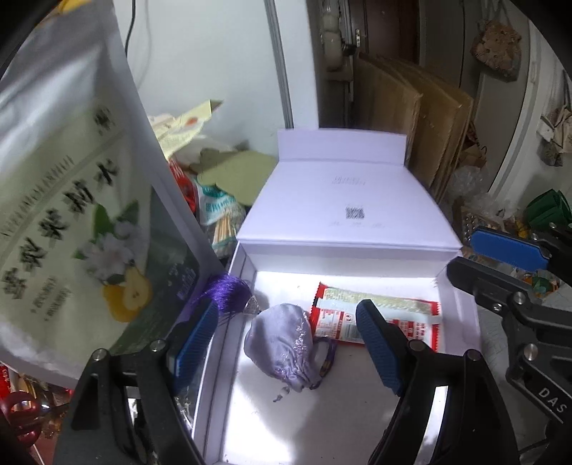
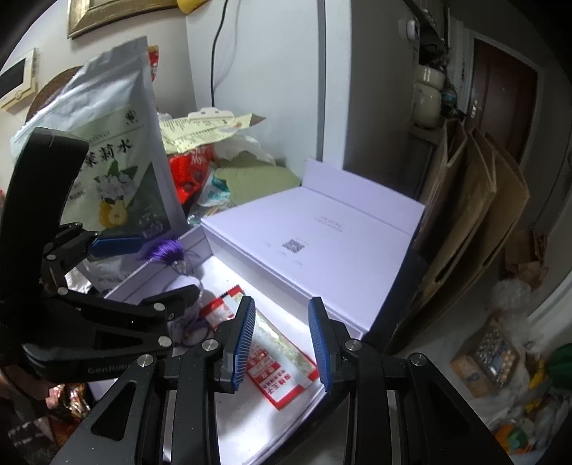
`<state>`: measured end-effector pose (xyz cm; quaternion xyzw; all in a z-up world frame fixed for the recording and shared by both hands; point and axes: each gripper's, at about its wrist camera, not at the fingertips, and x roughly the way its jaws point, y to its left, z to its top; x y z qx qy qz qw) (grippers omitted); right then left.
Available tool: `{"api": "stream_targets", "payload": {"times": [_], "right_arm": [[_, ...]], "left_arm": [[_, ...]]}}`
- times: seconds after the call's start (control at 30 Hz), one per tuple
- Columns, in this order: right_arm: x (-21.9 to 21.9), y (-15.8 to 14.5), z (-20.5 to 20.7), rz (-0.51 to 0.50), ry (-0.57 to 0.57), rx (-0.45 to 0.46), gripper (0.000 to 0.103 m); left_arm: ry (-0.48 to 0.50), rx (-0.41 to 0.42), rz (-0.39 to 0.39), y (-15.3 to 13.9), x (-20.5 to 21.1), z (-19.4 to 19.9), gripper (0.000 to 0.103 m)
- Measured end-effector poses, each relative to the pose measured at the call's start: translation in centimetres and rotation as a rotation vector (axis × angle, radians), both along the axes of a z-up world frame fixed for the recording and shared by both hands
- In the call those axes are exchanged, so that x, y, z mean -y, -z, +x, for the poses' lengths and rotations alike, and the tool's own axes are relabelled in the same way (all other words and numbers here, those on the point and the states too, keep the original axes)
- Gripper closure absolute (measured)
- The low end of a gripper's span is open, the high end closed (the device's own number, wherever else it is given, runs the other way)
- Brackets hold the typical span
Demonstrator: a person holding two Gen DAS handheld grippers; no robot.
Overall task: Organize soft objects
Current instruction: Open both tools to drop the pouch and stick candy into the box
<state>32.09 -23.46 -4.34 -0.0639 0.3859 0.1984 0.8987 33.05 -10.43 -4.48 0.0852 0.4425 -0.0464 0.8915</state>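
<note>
A white wall [image 2: 271, 71] with a black cable [image 2: 216, 53] rises behind the clutter; flattened cardboard [image 2: 464, 200] leans near a dark brown door [image 2: 500, 93], and a gilt picture frame [image 2: 118, 14] hangs upper left.

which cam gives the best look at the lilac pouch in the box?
Left wrist. The lilac pouch lies in plain view on the floor of the white box, between the open fingers. In the right wrist view the left gripper covers nearly all of it.
</note>
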Motion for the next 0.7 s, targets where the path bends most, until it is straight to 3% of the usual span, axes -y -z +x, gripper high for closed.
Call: {"api": "stream_targets", "payload": {"times": [0.33,0.7], "right_arm": [[0.3,-5.6,-3.1,0.018,0.006,0.106,0.072],[1.0,-12.1,-8.2,0.036,0.032,0.222,0.072]], "left_arm": [[-0.053,0.146,-0.034,-6.6,-1.4,-3.1,0.024],[-0.033,0.275,-0.048,-12.2,-1.5,-9.1,0.024]]}}
